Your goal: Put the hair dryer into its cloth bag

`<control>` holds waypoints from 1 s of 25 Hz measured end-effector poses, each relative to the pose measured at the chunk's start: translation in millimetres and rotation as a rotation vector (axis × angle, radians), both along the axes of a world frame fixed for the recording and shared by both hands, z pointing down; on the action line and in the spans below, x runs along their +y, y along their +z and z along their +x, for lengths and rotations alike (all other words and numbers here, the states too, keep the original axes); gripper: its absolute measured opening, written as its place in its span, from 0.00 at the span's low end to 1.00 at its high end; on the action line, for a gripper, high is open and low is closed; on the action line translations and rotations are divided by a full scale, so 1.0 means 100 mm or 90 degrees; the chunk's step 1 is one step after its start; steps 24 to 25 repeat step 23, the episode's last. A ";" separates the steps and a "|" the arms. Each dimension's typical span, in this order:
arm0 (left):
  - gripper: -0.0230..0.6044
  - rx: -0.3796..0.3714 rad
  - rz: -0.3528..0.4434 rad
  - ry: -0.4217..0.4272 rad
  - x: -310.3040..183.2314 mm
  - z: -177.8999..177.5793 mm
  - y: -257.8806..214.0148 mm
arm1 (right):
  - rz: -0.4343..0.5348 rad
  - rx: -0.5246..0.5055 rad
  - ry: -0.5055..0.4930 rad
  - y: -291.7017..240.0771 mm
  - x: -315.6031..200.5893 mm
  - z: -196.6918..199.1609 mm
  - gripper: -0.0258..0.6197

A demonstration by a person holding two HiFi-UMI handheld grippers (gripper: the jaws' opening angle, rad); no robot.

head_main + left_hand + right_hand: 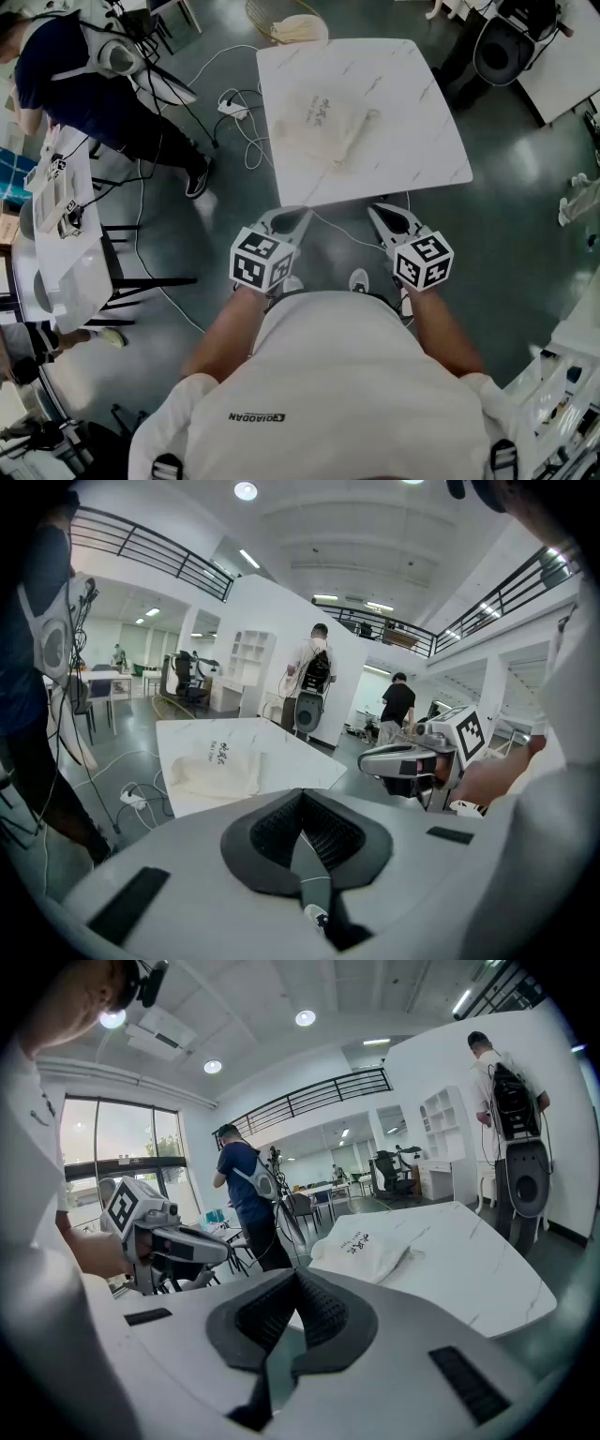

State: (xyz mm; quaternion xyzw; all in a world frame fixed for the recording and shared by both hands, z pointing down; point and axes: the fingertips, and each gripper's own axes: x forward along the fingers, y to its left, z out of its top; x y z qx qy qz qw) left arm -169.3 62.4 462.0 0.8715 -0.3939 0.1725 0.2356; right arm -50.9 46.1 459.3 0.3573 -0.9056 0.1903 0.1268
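Marble-patterned white table [422,141]: square top, rounded corners, standing on a glossy grey-green floor [525,216] in an open hall with a railed upper gallery.

Cloth bag [330,122]: pale, crumpled, with dark print on it, lying flat near the top's middle, a little toward eleven o'clock, well in from every edge. The hair dryer cannot be made out in any view.

Left gripper [304,215]: jaws clenched together, nothing between them, held off the table's near edge at seven o'clock from the bag.

Right gripper [376,212]: jaws likewise pressed together and empty, at five o'clock from the bag, beside the left one.

Edges and open room:
- Six o'clock edge: bare, with a thin white cable [342,232] hanging below it between the two grippers.
- Three o'clock: open floor.
- Nine o'clock: a power strip [232,107] and looping cables on the floor, then a person in a dark top [66,84] by a white side desk [70,272].
- Twelve o'clock: a wire basket [281,23] just past the far edge.
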 end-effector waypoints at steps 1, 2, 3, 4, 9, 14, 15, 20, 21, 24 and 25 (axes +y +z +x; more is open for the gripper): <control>0.08 0.000 0.000 -0.001 0.00 0.00 0.00 | -0.001 0.001 -0.002 0.00 -0.01 0.00 0.07; 0.08 0.000 0.000 -0.002 -0.01 0.00 0.00 | -0.001 0.001 -0.004 0.00 -0.01 -0.01 0.07; 0.08 -0.001 -0.001 -0.003 -0.01 -0.01 0.00 | 0.000 0.002 -0.006 0.00 -0.02 -0.01 0.07; 0.08 -0.002 -0.001 -0.004 -0.01 -0.01 0.00 | 0.000 0.003 -0.008 -0.01 -0.03 -0.02 0.07; 0.08 -0.002 0.000 -0.008 -0.04 -0.03 -0.01 | 0.002 0.008 -0.015 -0.02 -0.07 -0.02 0.07; 0.08 -0.003 0.002 -0.010 -0.06 -0.02 0.01 | -0.001 0.002 -0.018 -0.02 -0.09 -0.03 0.07; 0.08 -0.003 0.002 -0.010 -0.07 -0.02 0.01 | -0.001 0.001 -0.019 -0.01 -0.09 -0.02 0.07; 0.08 -0.004 0.002 -0.012 -0.10 -0.02 0.02 | 0.001 0.002 -0.017 0.00 -0.12 -0.01 0.07; 0.08 -0.004 0.002 -0.011 -0.10 -0.02 0.02 | 0.001 0.002 -0.017 0.00 -0.12 -0.01 0.07; 0.08 -0.004 0.004 -0.010 -0.10 -0.02 0.01 | 0.002 0.003 -0.017 0.00 -0.12 -0.01 0.07; 0.08 -0.004 0.004 -0.010 -0.10 -0.02 0.01 | 0.002 0.003 -0.017 0.00 -0.12 -0.01 0.07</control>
